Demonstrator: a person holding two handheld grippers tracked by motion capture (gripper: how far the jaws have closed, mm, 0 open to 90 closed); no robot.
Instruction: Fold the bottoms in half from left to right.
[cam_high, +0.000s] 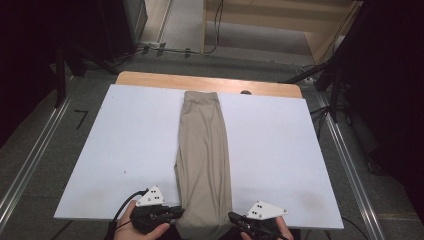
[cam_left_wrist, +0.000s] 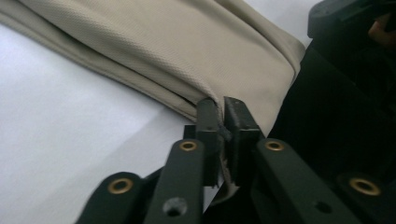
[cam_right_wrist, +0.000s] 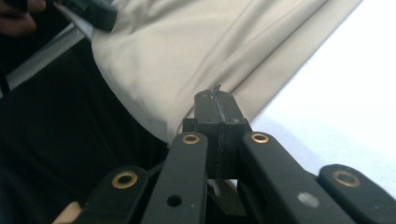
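A long beige folded cloth (cam_high: 204, 150) lies lengthwise down the middle of the white board (cam_high: 130, 140), its near end hanging just over the front edge. My left gripper (cam_high: 180, 212) is at the cloth's near left corner. In the left gripper view its jaws (cam_left_wrist: 222, 105) are shut on the cloth's (cam_left_wrist: 177, 42) folded edge, with fabric pinched between the pads. My right gripper (cam_high: 232, 216) is at the near right corner. In the right gripper view its jaws (cam_right_wrist: 217, 100) are pressed together at the hem of the cloth (cam_right_wrist: 196, 46), with a thin sliver showing between them.
The white board rests on a wooden table (cam_high: 150, 79) whose far edge shows behind it. Metal rails (cam_high: 35, 155) run along the floor on both sides. Cables and dark stand legs (cam_high: 330, 75) lie beyond the table. A person's dark clothing (cam_left_wrist: 336, 121) is below the front edge.
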